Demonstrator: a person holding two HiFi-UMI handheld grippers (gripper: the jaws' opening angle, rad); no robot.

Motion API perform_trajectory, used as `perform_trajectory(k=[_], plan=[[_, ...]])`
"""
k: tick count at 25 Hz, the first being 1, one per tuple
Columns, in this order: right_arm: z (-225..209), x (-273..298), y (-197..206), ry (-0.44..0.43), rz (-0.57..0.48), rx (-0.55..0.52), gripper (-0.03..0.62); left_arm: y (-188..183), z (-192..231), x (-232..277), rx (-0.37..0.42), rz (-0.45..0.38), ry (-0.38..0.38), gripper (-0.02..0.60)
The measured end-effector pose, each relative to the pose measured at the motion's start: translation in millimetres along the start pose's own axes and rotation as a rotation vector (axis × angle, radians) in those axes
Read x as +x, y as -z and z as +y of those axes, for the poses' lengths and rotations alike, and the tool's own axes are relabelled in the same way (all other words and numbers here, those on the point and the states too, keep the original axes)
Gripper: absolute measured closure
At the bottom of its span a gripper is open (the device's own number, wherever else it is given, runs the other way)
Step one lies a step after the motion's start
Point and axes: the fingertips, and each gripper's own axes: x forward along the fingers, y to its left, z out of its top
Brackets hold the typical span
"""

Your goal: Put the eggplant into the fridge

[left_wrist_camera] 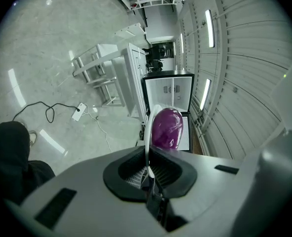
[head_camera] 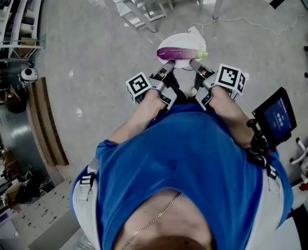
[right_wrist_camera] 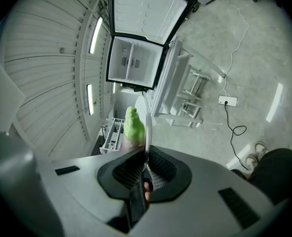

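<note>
A purple eggplant [head_camera: 179, 52] with a green stem lies on a white plate [head_camera: 187, 38] held out in front of the person. My left gripper [head_camera: 169, 63] is shut on the plate's near left rim, and my right gripper [head_camera: 193, 62] is shut on its near right rim. In the left gripper view the plate rim [left_wrist_camera: 146, 132] runs edge-on between the jaws, with the eggplant's purple end [left_wrist_camera: 166, 128] behind it. The right gripper view shows the rim [right_wrist_camera: 146, 127] and the green stem [right_wrist_camera: 134, 125]. The fridge [right_wrist_camera: 136, 58] stands ahead with its door open.
White metal frames [head_camera: 143, 7] stand on the grey floor ahead. A power strip [left_wrist_camera: 79, 111] with a cable lies near them. Wooden boards [head_camera: 47, 124] and cluttered shelves [head_camera: 10, 14] are at the left. A small screen [head_camera: 275, 116] hangs at the person's right hip.
</note>
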Motion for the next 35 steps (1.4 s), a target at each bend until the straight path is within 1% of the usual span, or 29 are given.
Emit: perform_trajectory(k=[2, 4, 6, 8, 15, 17, 20, 21, 23, 29, 33, 35], plan=[[-1, -1, -1, 0.000, -0.011, 0.011, 0.569, -1, -2, 2, 0.021, 0.008, 0.005, 0.555], [-2, 6, -12, -0.005, -0.021, 0.027, 0.571, -8, -3, 13, 0.013, 0.016, 0.001, 0.555], [-6, 23, -36, -0.004, -0.028, 0.034, 0.571, -25, -5, 38, -0.002, 0.023, 0.001, 0.555], [-7, 37, -57, -0.003, -0.039, 0.040, 0.572, -41, -8, 58, 0.008, 0.033, 0.004, 0.555], [0, 42, -75, 0.000, -0.098, 0.049, 0.572, -52, -19, 75, 0.000, 0.075, 0.011, 0.555], [2, 59, -89, 0.001, -0.111, 0.058, 0.572, -71, -20, 89, 0.008, 0.090, 0.013, 0.555], [-5, 105, -131, 0.005, -0.130, 0.062, 0.572, -119, -16, 132, 0.011, 0.110, 0.014, 0.555], [-4, 115, -140, 0.006, -0.137, 0.062, 0.572, -129, -18, 141, 0.011, 0.118, 0.014, 0.555], [3, 122, -147, 0.008, -0.151, 0.061, 0.572, -139, -25, 146, 0.015, 0.133, 0.014, 0.555], [23, 124, -161, 0.011, -0.189, 0.059, 0.572, -148, -49, 155, 0.024, 0.165, 0.026, 0.555], [12, 161, -189, 0.019, -0.200, 0.058, 0.572, -185, -39, 184, 0.015, 0.176, 0.031, 0.555], [11, 169, -194, 0.022, -0.203, 0.070, 0.572, -192, -38, 189, 0.008, 0.179, 0.029, 0.555]])
